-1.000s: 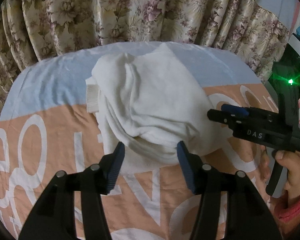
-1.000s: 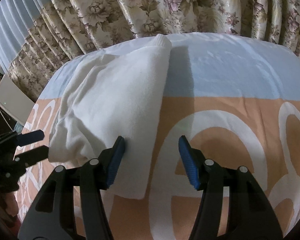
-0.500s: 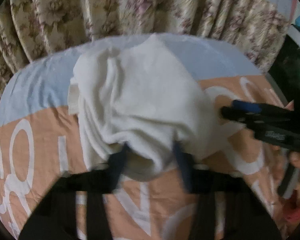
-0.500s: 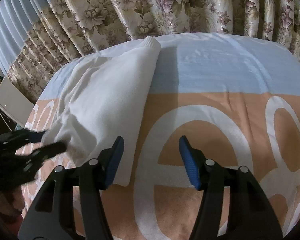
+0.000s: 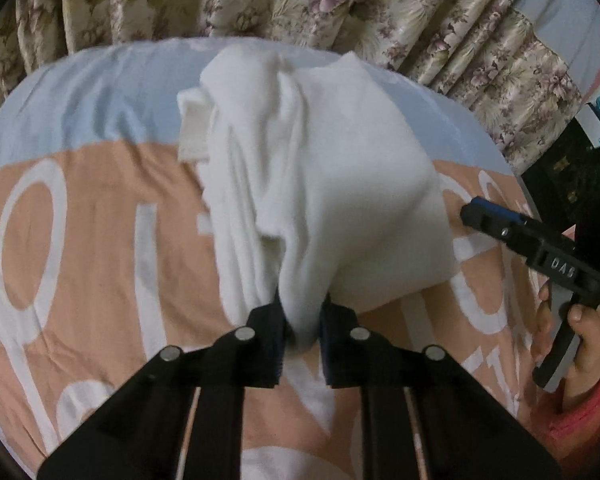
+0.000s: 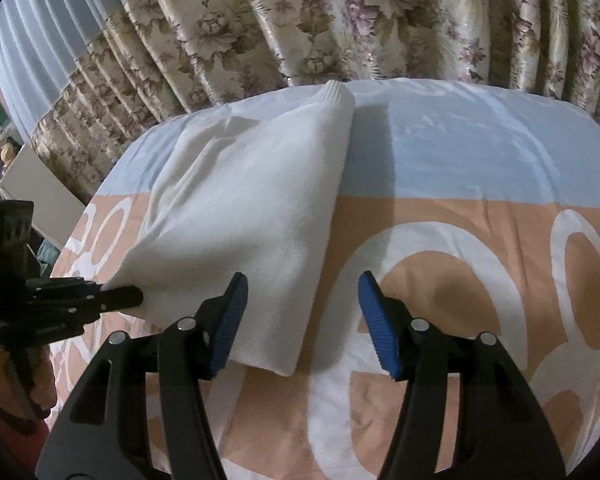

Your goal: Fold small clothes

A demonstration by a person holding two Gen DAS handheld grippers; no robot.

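Garment: a white knit garment (image 5: 320, 168), partly folded and bunched, lies on the bed (image 5: 80, 208), across the line where the sheet's blue band meets its orange band; it reaches toward the far edge by the curtain.
Garment edges: a ribbed hem (image 6: 334, 94) points at the far edge; a flat folded flap sticks out on one side in the left wrist view; the near right corner (image 6: 276, 356) lies flat on the orange part.
Left tool: the left tool (image 5: 302, 322) has just been closing and now pinches a gathered fold of the garment's near edge between its pads; in the right wrist view its tip (image 6: 116, 296) meets the cloth's near left corner.
Right tool: the right tool (image 6: 300, 320) stands spread, left finger over the garment's near part, right finger over bare sheet, gripping nothing.
Hand: a hand (image 5: 580, 344) in a red sleeve holds the right tool's handle.
Bed: sheet with large white letters on orange.
Curtain: floral curtain (image 6: 340, 20) hangs behind the far edge.
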